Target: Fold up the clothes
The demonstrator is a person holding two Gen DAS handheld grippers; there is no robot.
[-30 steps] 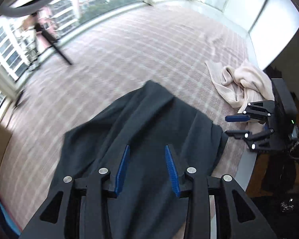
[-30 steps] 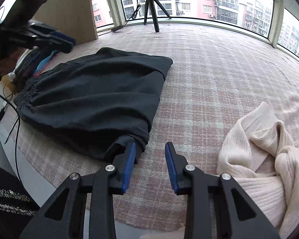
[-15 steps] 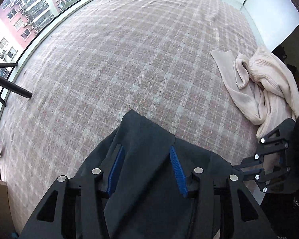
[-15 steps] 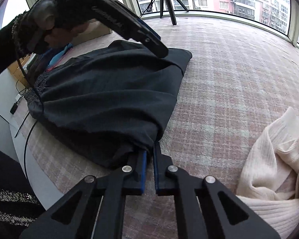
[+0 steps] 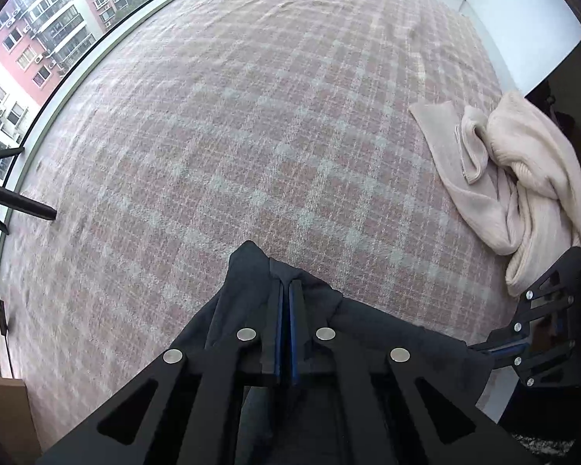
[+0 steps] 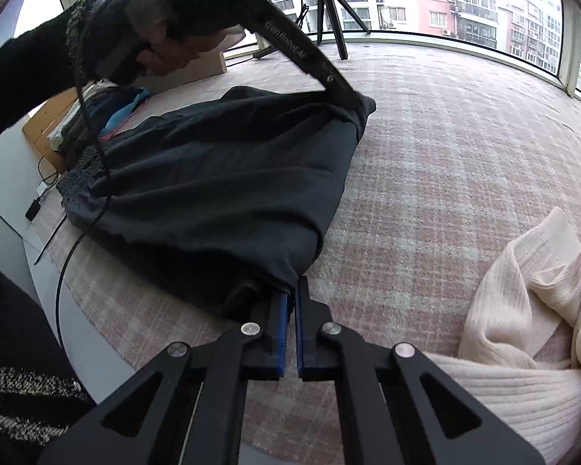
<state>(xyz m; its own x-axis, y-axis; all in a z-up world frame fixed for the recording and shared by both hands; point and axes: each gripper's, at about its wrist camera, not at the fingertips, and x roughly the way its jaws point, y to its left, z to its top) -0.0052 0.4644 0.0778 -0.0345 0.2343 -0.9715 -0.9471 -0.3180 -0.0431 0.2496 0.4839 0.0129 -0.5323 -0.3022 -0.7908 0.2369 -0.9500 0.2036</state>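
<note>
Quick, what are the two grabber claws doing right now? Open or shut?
Left gripper: shut on a far corner of the dark garment.
Right gripper: shut on the near corner of the same garment.

The cream sweater ran off the right wrist view's right edge, and the left gripper there was blurred by motion. The dark garment lay mostly hidden beneath the gripper's frame in the left wrist view.

Dark garment lies on the plaid cloth, near left; knit sweater near right, apart from it. Tripod far behind. Box far left.
</note>
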